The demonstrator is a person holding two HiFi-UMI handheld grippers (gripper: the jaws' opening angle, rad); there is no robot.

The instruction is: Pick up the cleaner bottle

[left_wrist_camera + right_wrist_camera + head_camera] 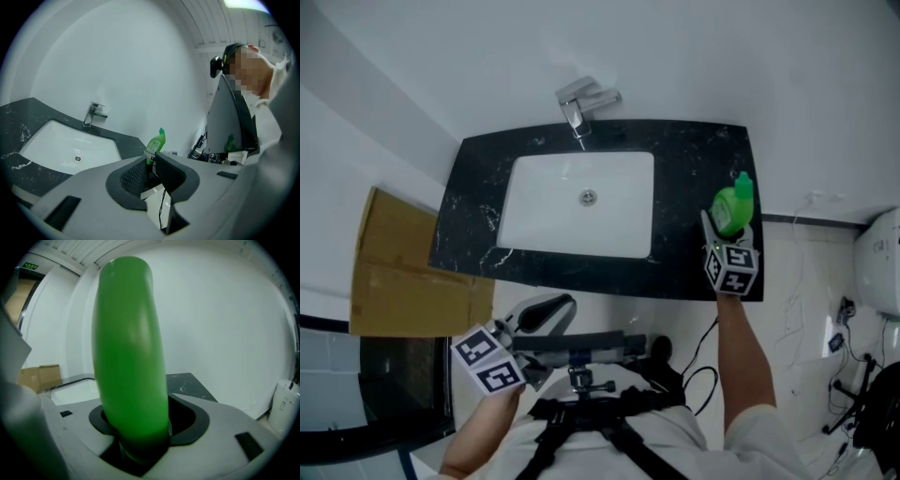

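The green cleaner bottle [733,208] is at the right end of the black counter [684,155], leaning a little. My right gripper [727,234] is shut on its lower body. In the right gripper view the bottle [129,348] fills the middle and rises from between the jaws of the right gripper [136,439]. I cannot tell whether its base rests on the counter. My left gripper [542,314] is held low near the person's body, in front of the counter, with its jaws together and nothing in them. The left gripper view shows that gripper [151,165] and the bottle [156,142] far beyond it.
A white basin [546,217] is set into the counter, with a chrome tap [579,101] behind it. A cardboard box [394,262] stands on the floor at the left. A white appliance [878,261] and loose cables [839,319] are at the right.
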